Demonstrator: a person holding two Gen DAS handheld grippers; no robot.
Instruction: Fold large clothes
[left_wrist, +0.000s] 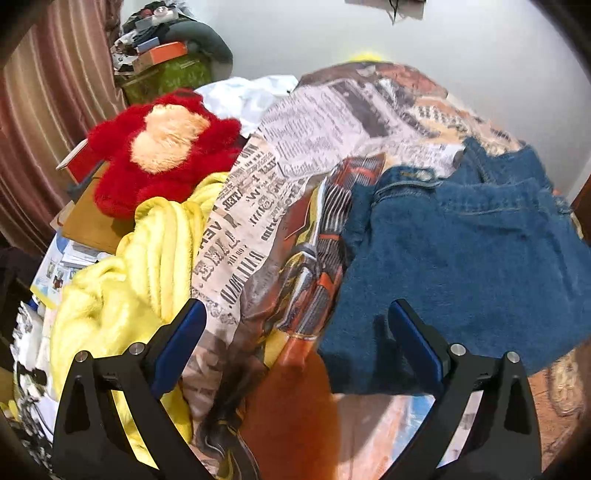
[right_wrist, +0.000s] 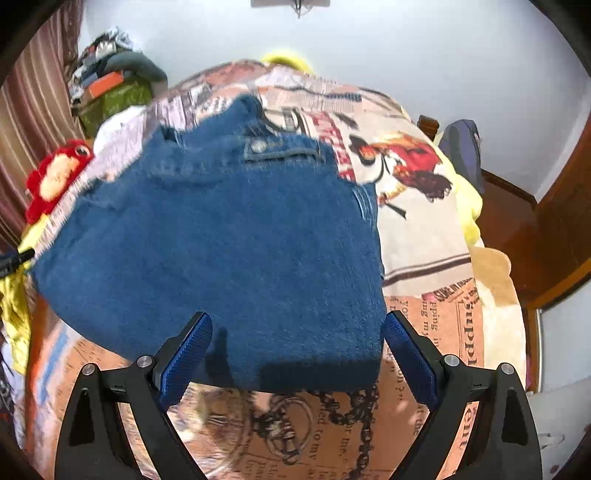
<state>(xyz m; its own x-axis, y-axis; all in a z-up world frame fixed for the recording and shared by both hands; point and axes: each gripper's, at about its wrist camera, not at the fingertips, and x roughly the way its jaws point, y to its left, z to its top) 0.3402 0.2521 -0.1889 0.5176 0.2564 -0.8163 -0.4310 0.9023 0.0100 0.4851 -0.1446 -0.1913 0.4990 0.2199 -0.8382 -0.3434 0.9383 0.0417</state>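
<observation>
We see folded blue jeans lying on the printed bedspread; both our left gripper and right gripper gape wide, empty. Only the left view shows the yellow blanket clearly (beside a red plush toy).

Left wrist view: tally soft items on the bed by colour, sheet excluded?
Blue: 1, jeans
Yellow: 1, blanket
Red: 1, plush toy
White: 1, cloth
Total: 4
</observation>
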